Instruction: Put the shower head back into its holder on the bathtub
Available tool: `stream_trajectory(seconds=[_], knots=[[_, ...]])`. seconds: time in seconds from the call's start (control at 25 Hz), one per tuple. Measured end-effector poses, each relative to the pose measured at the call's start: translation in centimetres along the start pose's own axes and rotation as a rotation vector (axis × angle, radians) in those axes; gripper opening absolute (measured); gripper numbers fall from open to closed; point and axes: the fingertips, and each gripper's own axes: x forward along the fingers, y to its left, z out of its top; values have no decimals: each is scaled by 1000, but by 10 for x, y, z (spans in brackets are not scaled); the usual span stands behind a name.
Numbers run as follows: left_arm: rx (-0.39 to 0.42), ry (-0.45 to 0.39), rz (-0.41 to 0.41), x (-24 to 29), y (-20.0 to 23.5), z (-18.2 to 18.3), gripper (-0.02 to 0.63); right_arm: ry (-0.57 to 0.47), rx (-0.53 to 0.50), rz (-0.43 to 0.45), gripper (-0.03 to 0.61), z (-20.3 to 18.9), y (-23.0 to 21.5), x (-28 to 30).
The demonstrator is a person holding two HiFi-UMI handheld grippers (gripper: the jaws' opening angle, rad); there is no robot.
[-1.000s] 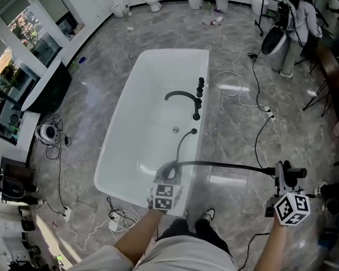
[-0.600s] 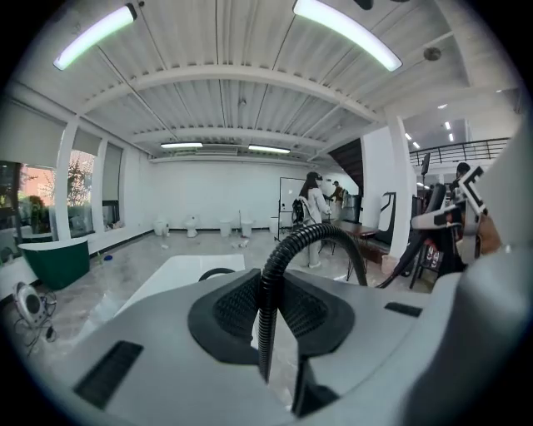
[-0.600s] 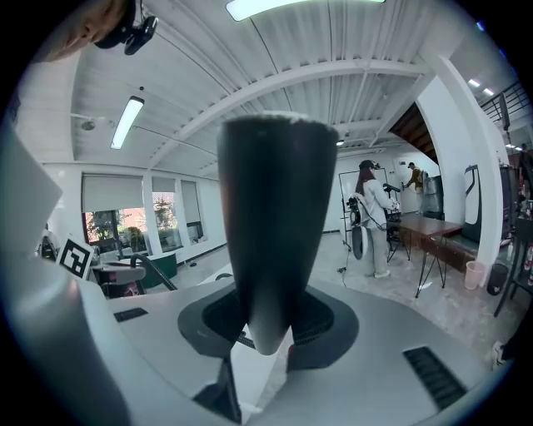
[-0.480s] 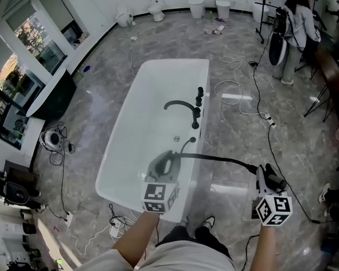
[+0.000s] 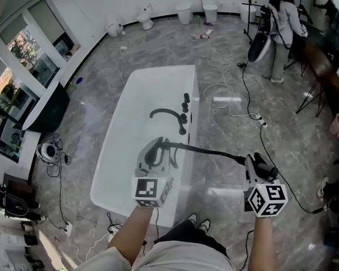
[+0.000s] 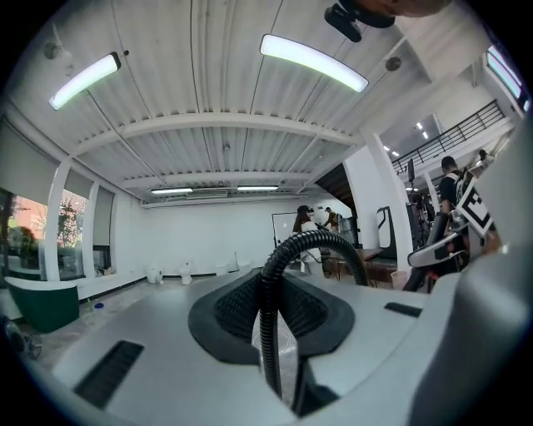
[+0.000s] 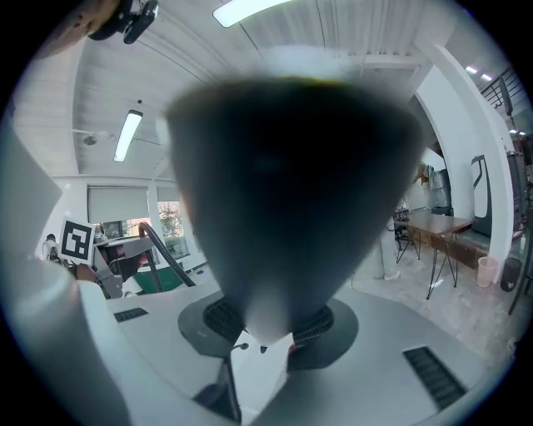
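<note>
Hose [image 5: 208, 152] pinched in left tool [image 5: 156, 162], shower head [image 5: 265, 167] clamped in right tool [image 5: 253, 168], probably to hold slack clear of tub [image 5: 131, 120].

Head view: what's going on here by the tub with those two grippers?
A person stands at the end of the white bathtub, a gripper in each hand. The left gripper is shut on the black hose above the tub; the right gripper grips the shower head out over the floor. It is not yet back on the tub.
</note>
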Motion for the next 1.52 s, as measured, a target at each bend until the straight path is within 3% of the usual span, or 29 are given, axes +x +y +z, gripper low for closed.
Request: stream_trajectory(seconds=[0.32,0.68,1.32,1.52], knots=[[2,0,-28,45,-7,11,54,4,40,13,123,8,-27,18],[25,-120,-11,108,25,54,54,-23,0,77,123,50,-24,82],[95,-244,103,188,91,94,54,-46,-7,171,123,93,-19,192],[94,-233,161,213,104,98,54,-38,-31,241,123,113,-23,230]])
